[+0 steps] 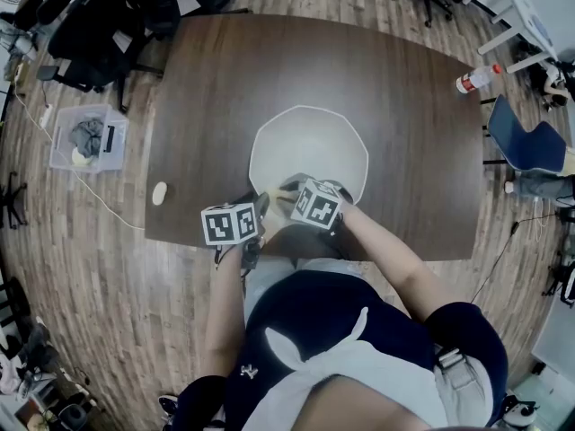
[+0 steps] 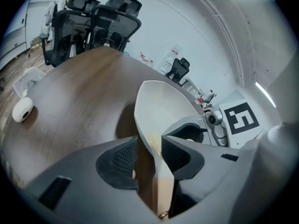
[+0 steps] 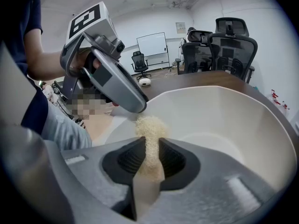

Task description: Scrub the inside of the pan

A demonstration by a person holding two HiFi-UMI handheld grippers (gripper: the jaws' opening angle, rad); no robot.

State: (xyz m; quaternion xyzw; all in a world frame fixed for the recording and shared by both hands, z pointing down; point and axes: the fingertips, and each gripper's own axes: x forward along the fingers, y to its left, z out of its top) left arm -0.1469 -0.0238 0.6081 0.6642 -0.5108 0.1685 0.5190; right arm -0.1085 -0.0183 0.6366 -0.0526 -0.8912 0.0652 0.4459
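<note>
Right gripper (image 3: 149,149) pinches one sponge (image 3: 150,126) — left gripper (image 2: 149,148), jaws apart, straddles one pan (image 2: 161,104).

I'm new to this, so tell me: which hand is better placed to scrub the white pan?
The right gripper: its jaws are shut on the scrub pad, over the inside of the pan. The left gripper holds no pad; its open jaws straddle the pan's rim.

Head view steeply down; both gripper views close, sharing pan (image 1: 310,142)
</note>
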